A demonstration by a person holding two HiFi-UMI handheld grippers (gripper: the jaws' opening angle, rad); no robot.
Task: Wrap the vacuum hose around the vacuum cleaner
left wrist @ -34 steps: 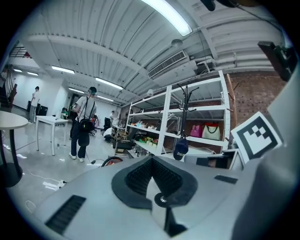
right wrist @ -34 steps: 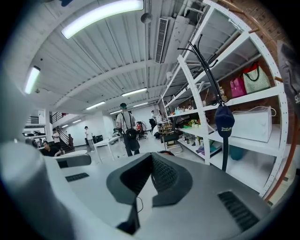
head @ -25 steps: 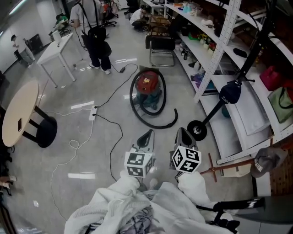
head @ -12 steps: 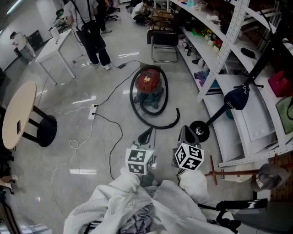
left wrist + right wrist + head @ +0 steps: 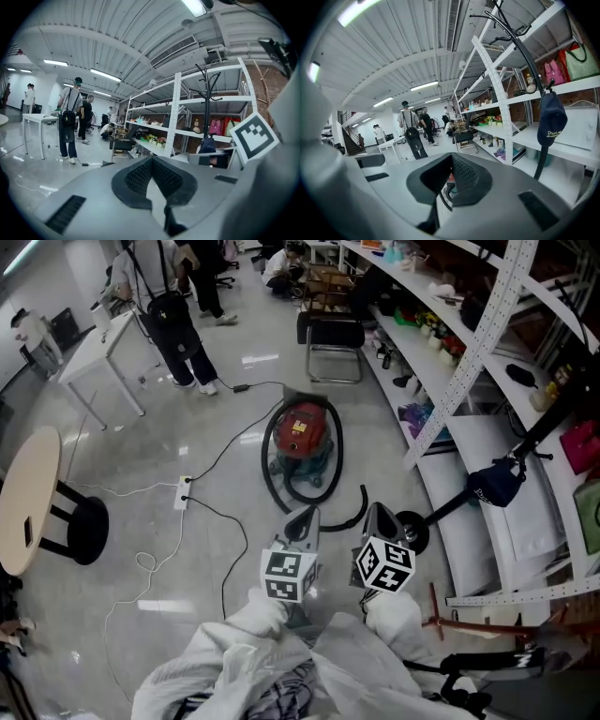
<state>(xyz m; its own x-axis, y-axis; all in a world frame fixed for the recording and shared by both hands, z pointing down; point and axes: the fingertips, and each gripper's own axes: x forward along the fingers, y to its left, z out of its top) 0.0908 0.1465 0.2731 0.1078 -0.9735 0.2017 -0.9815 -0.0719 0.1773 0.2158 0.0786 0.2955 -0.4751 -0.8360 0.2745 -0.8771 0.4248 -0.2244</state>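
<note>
A: The left hand-held gripper (image 5: pixel 302 519) and the right hand-held gripper (image 5: pixel 378 515) ride side by side out front, both with jaws pressed together and nothing in them.

B: And they've come on a good way. The red vacuum cleaner (image 5: pixel 302 423) sits much closer ahead of them than a second ago.

A: Yes, the approach is closing. The black hose (image 5: pixel 265 468) lies in a loose loop on the floor around the body, its free end just ahead of the right hand-held gripper.

B: So no wrapping yet, I'd judge. Those jaws have to open before anything gets picked up.

A: Room to work? Left of the left hand-held gripper the floor is open, bar a thin cable (image 5: pixel 222 577) trailing to a power strip (image 5: pixel 181 491).

B: Tighter on the other side. The coat stand base (image 5: pixel 409 526) is just beside the right hand-held gripper, and the shelving rack (image 5: pixel 469 343) runs along beyond it.

A: A chair (image 5: pixel 330 334) stands beyond the vacuum cleaner, well clear.
</note>
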